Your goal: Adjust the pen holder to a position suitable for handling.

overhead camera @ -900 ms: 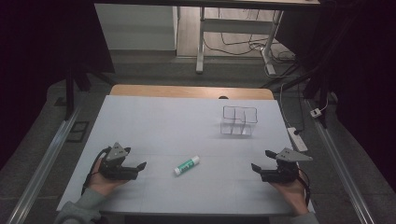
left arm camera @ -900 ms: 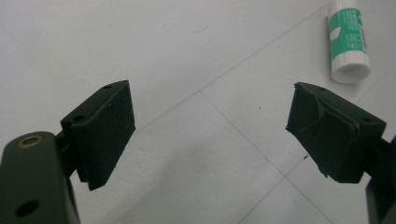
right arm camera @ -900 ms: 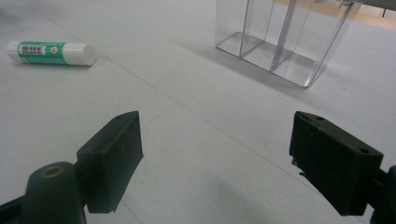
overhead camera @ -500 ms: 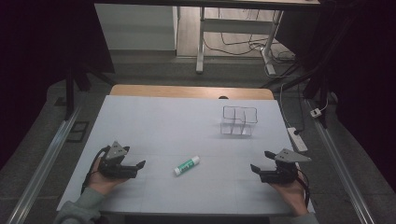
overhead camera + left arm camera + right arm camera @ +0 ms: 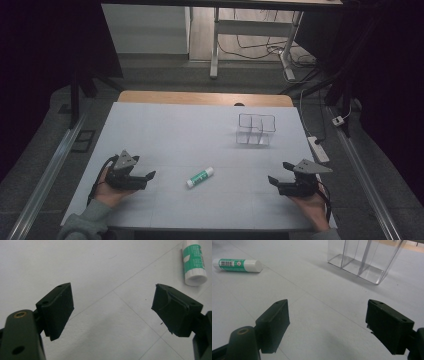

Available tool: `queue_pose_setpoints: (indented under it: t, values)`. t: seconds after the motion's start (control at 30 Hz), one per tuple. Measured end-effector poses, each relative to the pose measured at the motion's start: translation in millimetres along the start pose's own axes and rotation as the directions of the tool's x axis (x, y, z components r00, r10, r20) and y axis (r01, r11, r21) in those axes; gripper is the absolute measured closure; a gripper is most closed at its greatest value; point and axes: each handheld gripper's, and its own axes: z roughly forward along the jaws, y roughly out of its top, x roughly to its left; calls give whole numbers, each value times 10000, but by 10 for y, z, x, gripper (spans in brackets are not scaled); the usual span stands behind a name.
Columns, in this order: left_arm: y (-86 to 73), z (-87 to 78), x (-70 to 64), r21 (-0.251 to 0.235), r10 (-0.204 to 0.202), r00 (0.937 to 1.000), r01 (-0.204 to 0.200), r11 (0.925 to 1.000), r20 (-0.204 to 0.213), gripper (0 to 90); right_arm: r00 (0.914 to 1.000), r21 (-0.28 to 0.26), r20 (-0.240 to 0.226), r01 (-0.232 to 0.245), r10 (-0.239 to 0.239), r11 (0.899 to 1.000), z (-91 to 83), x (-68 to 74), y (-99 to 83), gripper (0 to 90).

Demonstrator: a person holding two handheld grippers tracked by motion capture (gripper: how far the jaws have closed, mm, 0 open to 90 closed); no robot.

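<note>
Almost nothing has moved since the earlier frames: the left hand-held gripper (image 5: 148, 176) sits a shade lower and nearer the front edge, and the right hand-held gripper (image 5: 272, 179) rests as before. Both have their jaws spread wide and empty, so no grasp has begun. The table (image 5: 170, 125) offers broad bare room, its front edge close under both hands. The clear divided box (image 5: 256, 129) stands far right. The glue stick (image 5: 200, 177) lies flat between the grippers, apart from both.
</note>
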Motion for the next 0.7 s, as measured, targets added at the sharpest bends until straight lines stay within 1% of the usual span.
queue_pose_setpoints:
  t: [0.13,0.17,0.2,0.23,0.27,0.33,0.43,0.5,0.53,0.57,0.6,0.63,0.7]
  values:
    - [1,14,4,67,-9,9999,10,10000,-127,175,10000,-56,-27,-78,78,10000,8,1,29,184]
    - [1,17,4,82,-2,9999,3,10000,-132,174,9998,-66,-164,-130,129,9999,22,18,53,184]
    - [1,19,3,91,13,9999,-12,10000,-126,174,9999,-12,-140,-30,30,10000,30,32,63,184]
    - [0,18,0,90,27,9999,-26,10000,-116,174,9999,-12,-140,-30,30,10000,30,32,63,184]
    - [0,18,-3,86,41,9999,-40,10000,-107,174,9997,-19,-86,207,-207,9998,51,59,77,190]
    - [-2,13,-8,82,64,9999,-63,9999,-116,174,9991,-102,-86,409,-410,9991,73,79,91,200]
    - [-4,15,-2,90,30,9999,-29,10000,-136,173,9977,-306,170,668,-663,9973,101,106,111,196]
    - [-5,18,-2,120,8,9999,-7,9999,-145,172,9976,-220,238,650,-645,9976,105,106,124,199]
    - [-6,19,-4,126,19,9999,-17,9999,-150,172,9991,-174,180,375,-372,9991,115,93,154,207]
    - [-6,20,-8,124,32,9999,-30,9999,-159,172,9995,-151,191,261,-258,9995,113,86,173,211]
    - [-6,24,-11,127,49,9999,-47,9999,-146,172,9995,-151,191,261,-258,9995,113,86,173,211]
    - [-6,29,-13,161,74,9999,-72,9998,-133,172,9997,-193,206,117,-113,9997,111,66,214,219]
    - [-5,43,-19,242,128,9999,-125,9996,-116,169,9996,-147,276,5,-1,9999,116,44,267,221]
